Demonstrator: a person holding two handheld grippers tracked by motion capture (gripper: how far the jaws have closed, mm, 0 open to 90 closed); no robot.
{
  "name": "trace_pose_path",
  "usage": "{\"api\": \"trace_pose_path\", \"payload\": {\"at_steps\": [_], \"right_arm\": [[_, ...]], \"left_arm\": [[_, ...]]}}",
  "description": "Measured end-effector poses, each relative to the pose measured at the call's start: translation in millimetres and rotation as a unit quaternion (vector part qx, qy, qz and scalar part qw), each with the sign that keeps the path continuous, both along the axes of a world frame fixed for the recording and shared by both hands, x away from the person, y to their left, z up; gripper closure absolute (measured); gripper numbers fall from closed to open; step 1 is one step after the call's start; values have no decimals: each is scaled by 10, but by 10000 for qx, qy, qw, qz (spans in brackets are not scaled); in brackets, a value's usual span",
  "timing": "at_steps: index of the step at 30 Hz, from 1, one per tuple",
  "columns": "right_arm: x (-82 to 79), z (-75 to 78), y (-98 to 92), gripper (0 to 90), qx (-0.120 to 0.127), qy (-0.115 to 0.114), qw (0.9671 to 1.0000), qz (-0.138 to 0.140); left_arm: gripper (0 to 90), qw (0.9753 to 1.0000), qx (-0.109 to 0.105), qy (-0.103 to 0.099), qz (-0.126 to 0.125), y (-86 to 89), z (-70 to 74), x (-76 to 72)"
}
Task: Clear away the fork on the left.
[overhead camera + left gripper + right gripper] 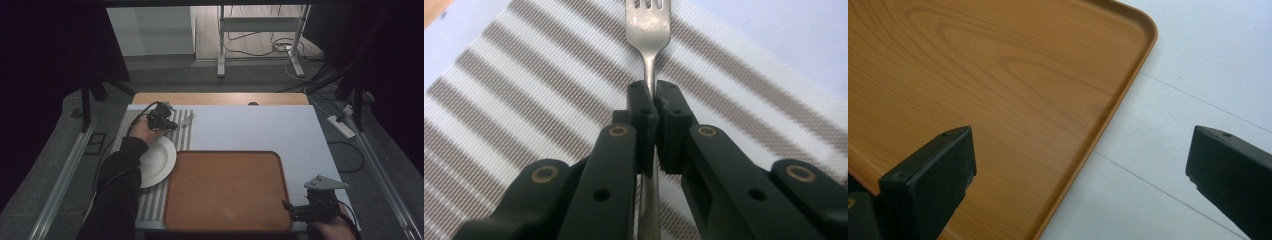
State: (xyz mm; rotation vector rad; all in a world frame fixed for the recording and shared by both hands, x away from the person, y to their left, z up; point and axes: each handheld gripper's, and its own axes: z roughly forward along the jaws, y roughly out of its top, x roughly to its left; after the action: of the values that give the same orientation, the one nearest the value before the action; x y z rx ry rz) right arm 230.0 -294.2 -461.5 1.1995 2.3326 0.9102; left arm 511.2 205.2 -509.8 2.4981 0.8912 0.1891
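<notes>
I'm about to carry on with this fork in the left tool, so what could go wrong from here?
1. The left tool is shut on the fork by a narrow stretch of its thin handle, so the fork could pivot or slip out.
2. The white plate sits right beside that forearm; a sweep could knock it.
3. The open right tool straddles the wooden tray's rim and might nudge it.

Claw [655,107] clamped on fork [648,30]

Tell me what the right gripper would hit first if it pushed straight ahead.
Probably the wooden tray's raised right rim: the right gripper points across it, jaws open. Depth is unclear.
</notes>
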Motion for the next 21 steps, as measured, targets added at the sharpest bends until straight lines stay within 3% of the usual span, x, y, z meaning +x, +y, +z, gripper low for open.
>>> {"api": "trace_pose_path", "payload": {"at_steps": [8,13,17,21], "right_arm": [[2,-3,4,3,12,-7,10000,20],[2,-4,6,4,2,-3,10000,29],[2,-2,7,4,-17,6,10000,38],[4,-4,10,3,-15,11,10000,51]], "left_arm": [[865,9999,-65,41,-112,-206,68,-45],[867,9997,37,124,-187,-329,96,-82],[867,9995,120,157,-243,-377,104,-98],[868,9995,58,121,-269,-413,133,-118]]}}
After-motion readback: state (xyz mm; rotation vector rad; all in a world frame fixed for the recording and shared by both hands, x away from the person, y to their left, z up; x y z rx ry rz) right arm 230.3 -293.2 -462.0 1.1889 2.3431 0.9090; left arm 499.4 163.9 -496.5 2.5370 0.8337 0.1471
